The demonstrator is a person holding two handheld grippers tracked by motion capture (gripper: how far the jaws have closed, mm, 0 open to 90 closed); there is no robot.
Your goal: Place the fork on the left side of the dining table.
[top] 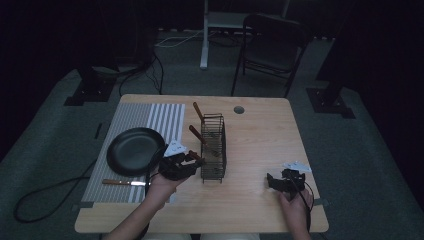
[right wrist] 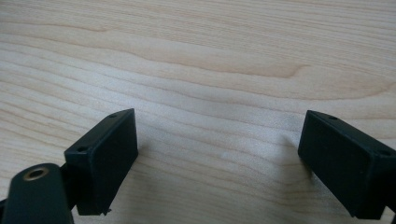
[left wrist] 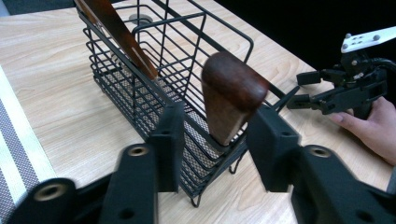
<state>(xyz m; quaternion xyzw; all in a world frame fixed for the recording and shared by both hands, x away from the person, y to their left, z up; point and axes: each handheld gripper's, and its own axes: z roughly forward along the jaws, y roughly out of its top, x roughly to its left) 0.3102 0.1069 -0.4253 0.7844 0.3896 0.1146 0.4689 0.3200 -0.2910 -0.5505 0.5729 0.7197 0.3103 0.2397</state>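
With the wooden handle (left wrist: 232, 95) standing in the near end of the rack (left wrist: 154, 70) between the left gripper's (left wrist: 215, 140) parted fingers, back straight off without snagging wire, while the right gripper (right wrist: 217, 163) waits wide over bare worktop (right wrist: 210, 56).

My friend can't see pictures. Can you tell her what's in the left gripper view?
A brown wooden handle stands in a black wire basket, between the left gripper's two open black fingers. The basket sits on a light wooden table, and the right gripper waits farther off in a hand.
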